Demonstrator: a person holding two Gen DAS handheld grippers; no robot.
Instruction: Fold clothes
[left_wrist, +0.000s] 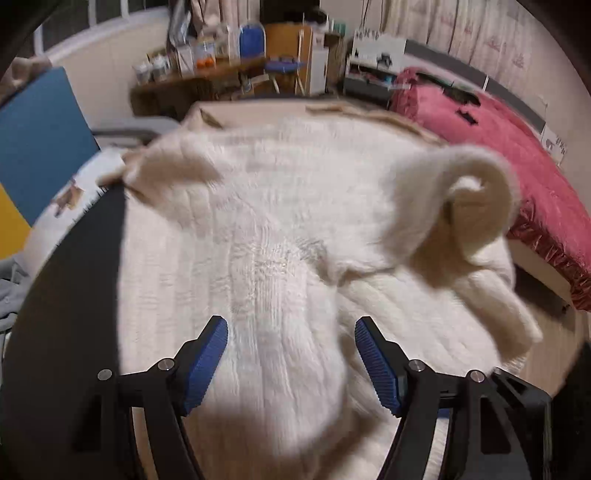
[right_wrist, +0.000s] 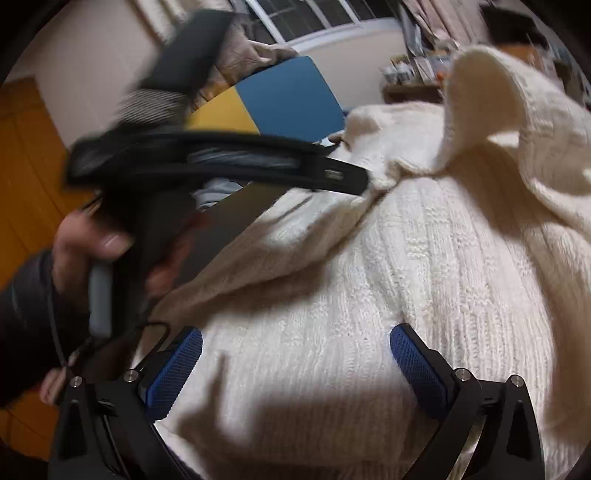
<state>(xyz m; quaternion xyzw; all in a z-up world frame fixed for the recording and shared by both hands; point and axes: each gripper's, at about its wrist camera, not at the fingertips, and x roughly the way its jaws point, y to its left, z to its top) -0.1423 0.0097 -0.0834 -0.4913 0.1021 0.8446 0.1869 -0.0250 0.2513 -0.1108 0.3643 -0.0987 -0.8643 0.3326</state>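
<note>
A cream cable-knit sweater (left_wrist: 280, 229) lies spread out, one sleeve (left_wrist: 461, 199) curled upward. The left gripper (left_wrist: 291, 328) and the right gripper (right_wrist: 295, 339) hang over the knit, blue-padded jaws spread wide, gripping nothing.

Cream ribbed-knit sweater (left_wrist: 280, 236), laid out flat across the work surface. One sleeve (left_wrist: 465, 206) is lifted clear of the body, curled into a loop. The remaining fabric lies spread with minor folds.

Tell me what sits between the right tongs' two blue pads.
Only the cream knit sweater shows in the gap of the right tongs, seen in the right wrist view. The pads stand wide apart and pinch none of it.
</note>
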